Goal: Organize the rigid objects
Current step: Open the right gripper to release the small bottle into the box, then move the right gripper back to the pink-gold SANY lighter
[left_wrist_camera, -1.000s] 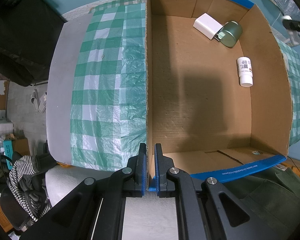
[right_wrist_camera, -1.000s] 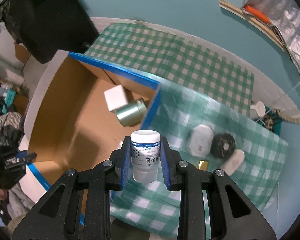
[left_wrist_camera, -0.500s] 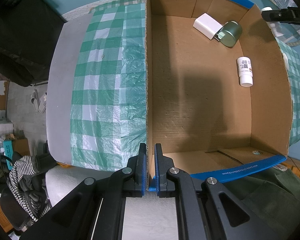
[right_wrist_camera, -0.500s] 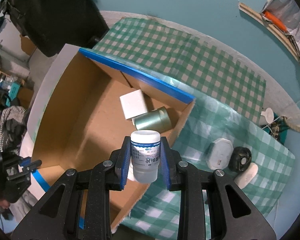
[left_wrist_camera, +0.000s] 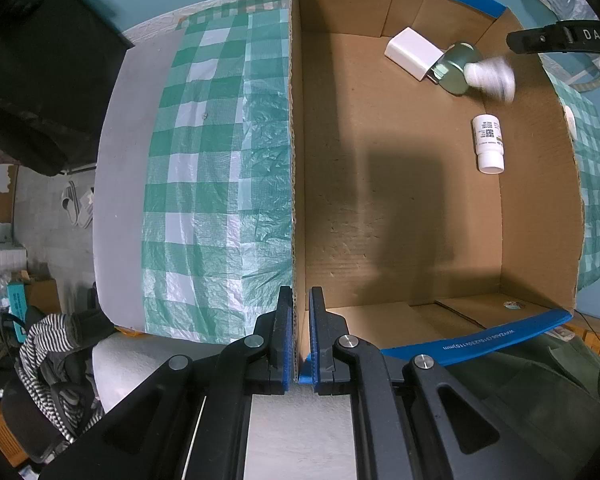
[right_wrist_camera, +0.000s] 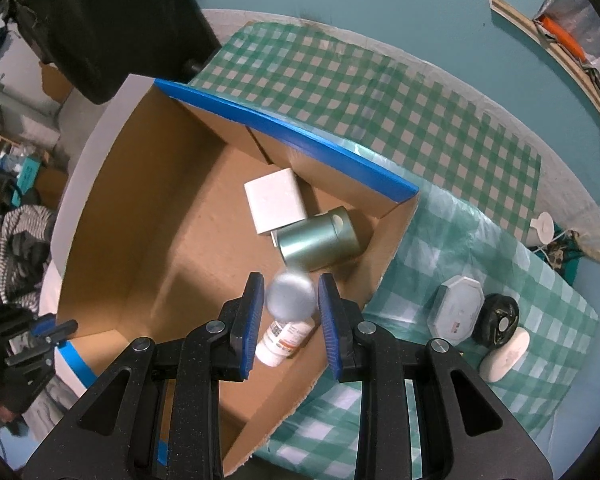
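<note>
My left gripper [left_wrist_camera: 300, 332] points straight down, shut on the left wall of the open cardboard box [left_wrist_camera: 380, 240]. Above the box's far right corner my right gripper [right_wrist_camera: 292, 312] has its pads apart. A white pill bottle [right_wrist_camera: 292, 296] shows blurred and small between them, touching neither pad. In the left wrist view that bottle [left_wrist_camera: 490, 76] is a blur below the right gripper's finger [left_wrist_camera: 540, 36]. On the box floor lie another white bottle [left_wrist_camera: 489, 144], a white block [left_wrist_camera: 414, 58] and a green tin [left_wrist_camera: 456, 70].
A green checked cloth [left_wrist_camera: 212, 160] covers the table around the box. To the right of the box on the cloth sit an octagonal white container [right_wrist_camera: 458, 312], a black round object [right_wrist_camera: 498, 320] and a white oval piece [right_wrist_camera: 504, 354].
My right gripper carried the bottle from over the cloth to over the box's corner. The bottle, held upright before, is now loose and blurred below the pads. The left gripper has not moved.
</note>
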The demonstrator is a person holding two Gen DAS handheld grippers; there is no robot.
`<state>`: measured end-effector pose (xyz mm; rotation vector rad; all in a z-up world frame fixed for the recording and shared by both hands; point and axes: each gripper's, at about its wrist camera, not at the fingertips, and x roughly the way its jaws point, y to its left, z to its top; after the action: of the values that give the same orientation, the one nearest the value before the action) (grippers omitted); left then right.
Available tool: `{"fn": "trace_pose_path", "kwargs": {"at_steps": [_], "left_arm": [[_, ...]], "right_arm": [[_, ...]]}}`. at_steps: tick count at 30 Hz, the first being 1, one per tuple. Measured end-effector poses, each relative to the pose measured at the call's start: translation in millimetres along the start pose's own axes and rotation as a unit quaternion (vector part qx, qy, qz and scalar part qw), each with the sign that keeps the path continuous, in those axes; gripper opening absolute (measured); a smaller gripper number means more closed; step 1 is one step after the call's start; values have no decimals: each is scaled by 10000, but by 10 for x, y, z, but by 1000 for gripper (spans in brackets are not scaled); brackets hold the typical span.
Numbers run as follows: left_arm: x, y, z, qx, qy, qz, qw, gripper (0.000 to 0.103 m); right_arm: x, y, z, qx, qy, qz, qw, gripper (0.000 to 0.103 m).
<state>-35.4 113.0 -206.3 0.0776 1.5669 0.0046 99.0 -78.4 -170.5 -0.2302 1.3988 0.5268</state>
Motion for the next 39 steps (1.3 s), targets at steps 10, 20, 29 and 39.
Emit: {"fn": "trace_pose_path", "kwargs": {"at_steps": [10,20,29,39], "left_arm": [[0,-1,-2,5,1,-2,10000,7],[-9,-35,13,41,14,13,10000,7],[-10,-33,14,44,14,15,10000,7],[-9,-32,13,38,10,11,10000,7]], "right_arm": [[-220,-43,-63,-26,-155,-57,9999,39],[-533,-189,-186,64,-340,-104,9993,42],[-704,-376,-352,213,-421,-172,9987,49],[-739,-621,-576,488,-378,-231,9978,49]]}}
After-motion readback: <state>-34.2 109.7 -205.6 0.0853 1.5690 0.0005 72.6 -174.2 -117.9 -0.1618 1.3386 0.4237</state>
